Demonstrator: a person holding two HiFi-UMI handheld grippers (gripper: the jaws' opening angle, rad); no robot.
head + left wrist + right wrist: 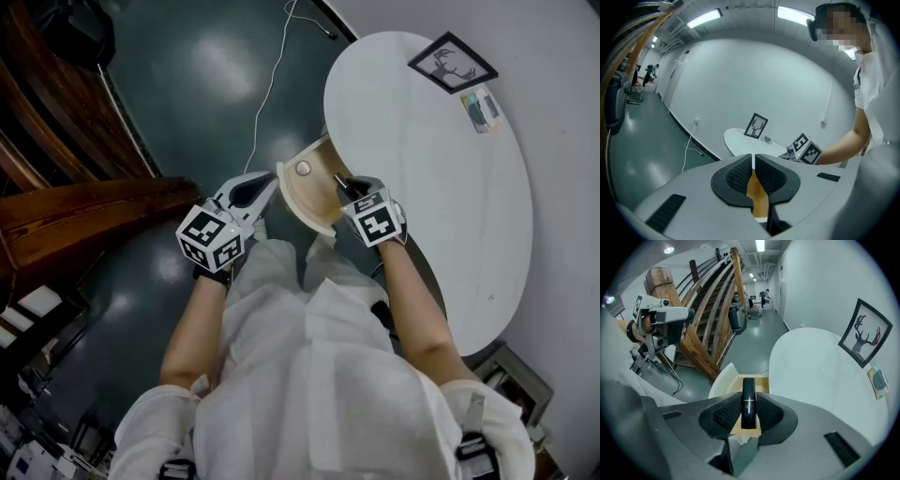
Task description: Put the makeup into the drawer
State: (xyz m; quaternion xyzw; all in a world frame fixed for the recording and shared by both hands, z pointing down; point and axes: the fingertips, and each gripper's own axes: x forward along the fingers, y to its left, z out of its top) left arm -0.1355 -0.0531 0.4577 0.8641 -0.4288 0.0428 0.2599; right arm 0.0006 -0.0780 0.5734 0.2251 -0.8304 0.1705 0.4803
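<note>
A black lipstick tube (748,401) stands between the pads of my right gripper (748,413), which is shut on it. In the head view that gripper (345,185) hangs over the open drawer (317,199), which is pulled out from under the white oval table (422,178). The drawer has a pale wood inside (737,384) and a curved white front with a round knob (303,168). My left gripper (266,188) is just left of the drawer front. Its jaws (753,176) are closed to a thin slit, with wood colour showing through it and nothing clearly held.
A framed deer picture (453,62) and a small card (483,108) lie at the table's far side. A white cable (272,84) runs over the dark floor. Wooden stairs (84,206) stand at the left. The person's white-clad legs (300,309) fill the space below the drawer.
</note>
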